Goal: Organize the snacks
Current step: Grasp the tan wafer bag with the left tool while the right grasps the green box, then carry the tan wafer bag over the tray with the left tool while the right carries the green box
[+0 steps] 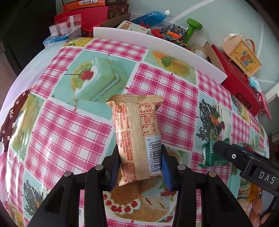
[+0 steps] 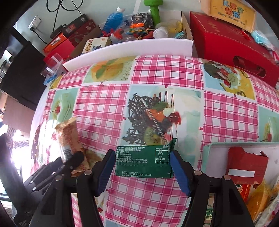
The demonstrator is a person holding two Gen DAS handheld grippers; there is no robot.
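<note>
A tan and orange foil snack packet [image 1: 137, 138] is clamped in the left hand-held gripper [image 1: 140, 167], whose blue pads [image 1: 166, 167] are pressed narrowly against the packet's two long sides near its near end. The packet is held above a surface covered by a pink plaid cloth printed with cake pictures [image 1: 73, 125]. Its long axis runs away from the gripper toward the far side, with the crimped far seal tilted slightly left and the barcode side facing the camera.

A dark green rectangular foil snack packet [image 2: 144, 161] is seen between the blue pads [image 2: 180, 172] of the right hand-held gripper [image 2: 142, 171]. The jaws are set moderately wide; the right pad is touching the packet's right end, while whether the left pad is pressing on it cannot be told. The packet's long axis runs left to right, across the jaws, with its printed back facing the camera. It is near the cloth, though whether it is resting on it cannot be told.

At the near right, a pale open box [image 2: 218, 147] holding red and orange snack packs is placed just beside the green packet. Along the far edge, a white board [image 2: 132, 48] is backed by a cluttered cardboard box, a green dumbbell [image 2: 155, 9] and a red gift carton [image 2: 228, 45].
</note>
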